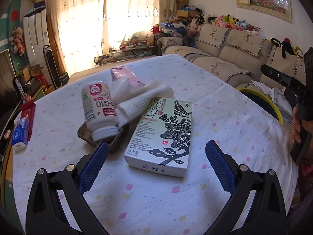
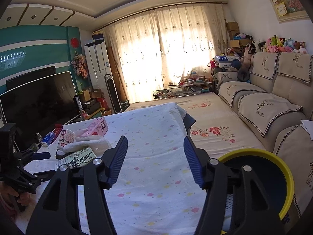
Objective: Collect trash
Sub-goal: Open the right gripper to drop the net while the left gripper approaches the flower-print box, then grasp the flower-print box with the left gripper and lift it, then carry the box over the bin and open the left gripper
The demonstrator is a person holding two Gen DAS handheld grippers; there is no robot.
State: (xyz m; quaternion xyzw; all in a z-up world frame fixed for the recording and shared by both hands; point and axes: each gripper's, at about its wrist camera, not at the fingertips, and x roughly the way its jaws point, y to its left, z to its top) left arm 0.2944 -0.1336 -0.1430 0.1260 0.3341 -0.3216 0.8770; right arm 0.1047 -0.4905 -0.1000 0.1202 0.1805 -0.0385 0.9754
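Blue ribbed fingers of the left gripper (image 1: pixel 156 156) spread wide and empty above the near edge of the surface (image 1: pixel 156 205), draped in a white cloth with pastel spots. Just beyond the fingers, a flat green-and-white box (image 1: pixel 162 135) with a dark flower print, lying between the two pads but clear of both. Left of the box, a white bottle (image 1: pixel 98 107) on its side, cap toward the camera, resting in a small dark tray (image 1: pixel 117 140). Against the bottle and the box's far end, a crumpled white paper towel (image 1: pixel 137 98); behind it, a pink carton (image 1: pixel 127 76). At the left edge of the surface, a blue tissue pack (image 1: pixel 19 135). Right gripper (image 2: pixel 155 157) likewise parted and holding nothing, fingers over bare cloth, well apart from the clutter at its left. Beside the surface at lower right, a round bin (image 2: pixel 281 168) with a yellow rim and dark inside, standing between the surface and a beige sofa (image 2: pixel 264 101). Farther back, sunlit cream curtains (image 2: pixel 166 58).
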